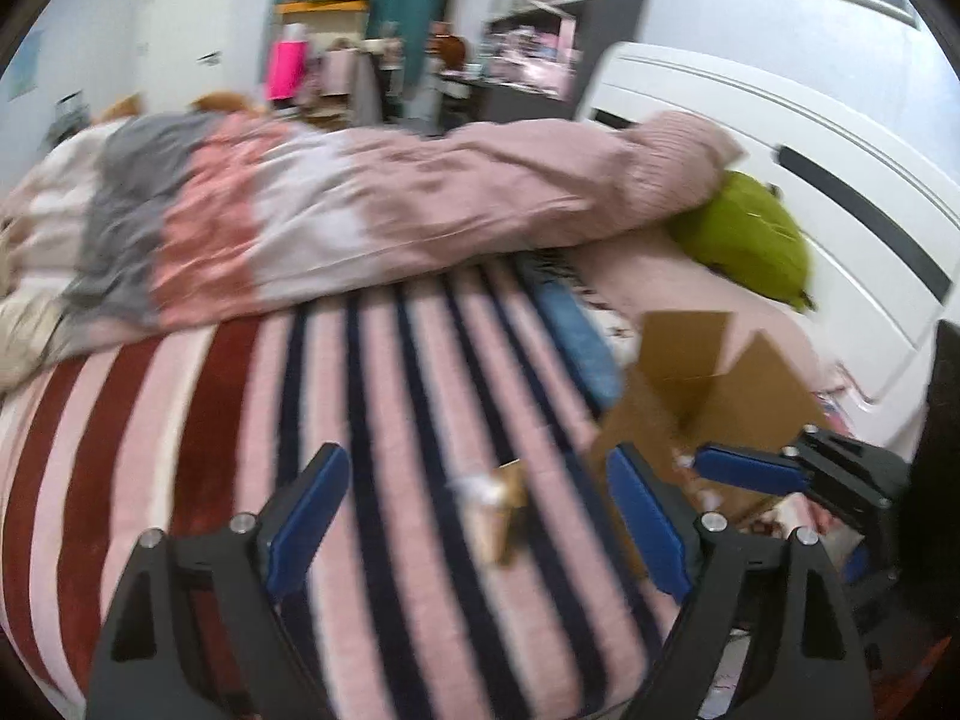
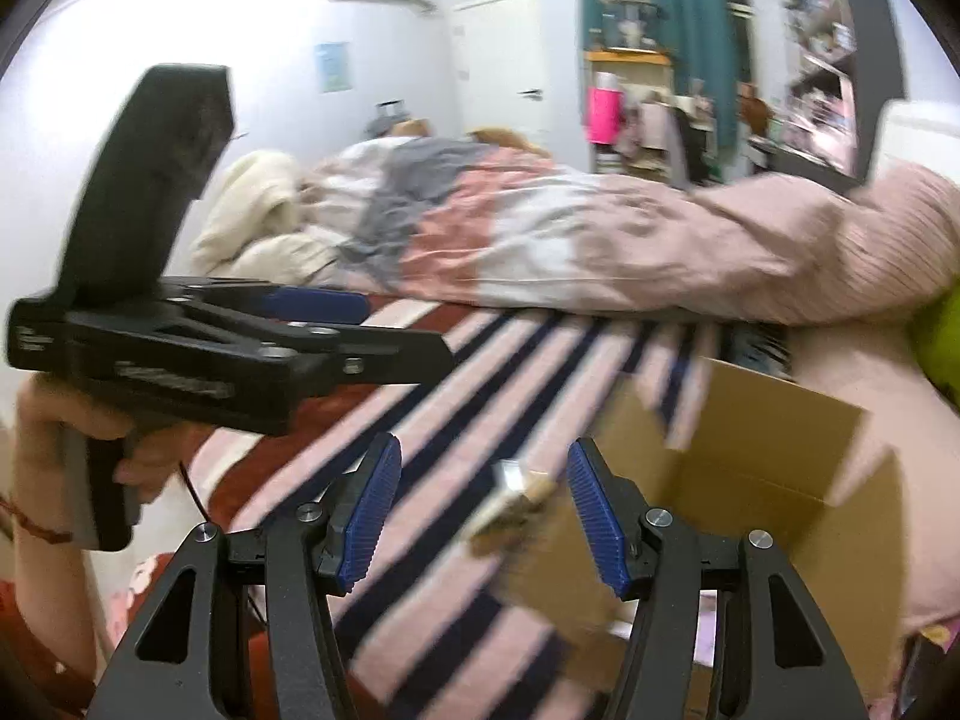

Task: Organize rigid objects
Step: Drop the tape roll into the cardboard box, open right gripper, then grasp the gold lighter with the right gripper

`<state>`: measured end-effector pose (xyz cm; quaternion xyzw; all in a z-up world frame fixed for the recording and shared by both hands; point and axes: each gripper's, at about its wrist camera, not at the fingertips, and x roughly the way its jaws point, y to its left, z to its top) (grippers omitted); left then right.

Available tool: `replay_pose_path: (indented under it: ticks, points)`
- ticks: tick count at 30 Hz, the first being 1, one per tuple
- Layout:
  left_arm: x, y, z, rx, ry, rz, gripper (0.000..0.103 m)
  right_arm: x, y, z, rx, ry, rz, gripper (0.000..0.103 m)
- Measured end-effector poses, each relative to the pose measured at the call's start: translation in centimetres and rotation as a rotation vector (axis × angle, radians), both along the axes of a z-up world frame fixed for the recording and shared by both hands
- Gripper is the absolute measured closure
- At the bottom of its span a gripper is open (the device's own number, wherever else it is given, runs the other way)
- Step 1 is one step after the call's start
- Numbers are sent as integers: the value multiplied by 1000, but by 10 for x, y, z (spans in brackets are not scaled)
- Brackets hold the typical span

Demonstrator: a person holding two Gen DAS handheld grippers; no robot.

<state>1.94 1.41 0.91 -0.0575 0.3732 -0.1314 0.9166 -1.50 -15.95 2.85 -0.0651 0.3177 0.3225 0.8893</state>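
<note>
Blue-padded fingers, two pairs, both spread apart and holding nothing. My left gripper (image 1: 477,522) fills the lower frame, level over the striped blanket (image 1: 240,420). My right gripper (image 2: 483,519) likewise, lower centre. Small tan object (image 1: 498,507), blurred beyond naming, lies on the blanket between the fingers. Cardboard box (image 2: 774,450), flaps up, lower right, partly cut off.
</note>
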Motion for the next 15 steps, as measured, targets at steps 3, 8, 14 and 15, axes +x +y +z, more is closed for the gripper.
replay_pose_path:
  ticks: [3,8,14,15]
  points:
    - [-10,36,-29,-2,22,77,17,2,34,-17,-28,41,37,48]
    - [-22,67,-67,-30,53,126,17,17,71,-75,-119,121,-61,47]
    - [-34,76,-92,-65,76,113,17,55,65,-145,-250,164,-332,47]
    - [-36,75,-94,-62,77,112,17,63,61,-154,-253,186,-355,47]
